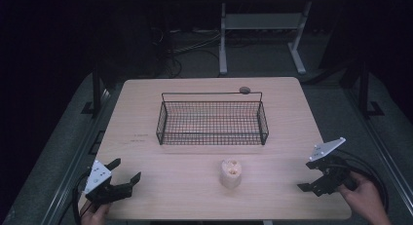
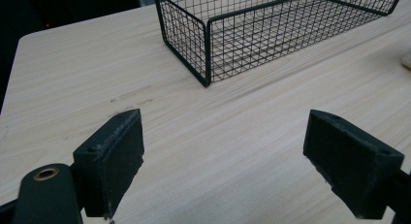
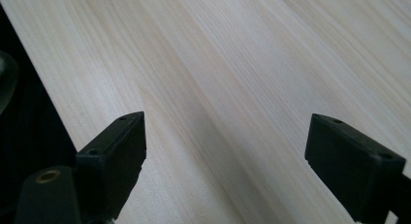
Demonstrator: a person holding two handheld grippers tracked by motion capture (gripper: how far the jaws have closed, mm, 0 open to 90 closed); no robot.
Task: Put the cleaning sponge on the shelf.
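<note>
A: Nearest us, the left gripper [image 1: 123,177] and the right gripper [image 1: 317,175] hover at the front corners of the pale wooden table [image 1: 146,152], jaws spread wide, nothing between them.

B: And the object?

A: The small cream-coloured lumpy cup-shaped piece [image 1: 230,173] stands between them, clear of both. Beyond it sits the black wire mesh basket [image 1: 212,122].

B: Risks?

A: It looks light. I'd guess an off-centre pinch could tip it, or its base could catch on the basket's rim going in.
</note>
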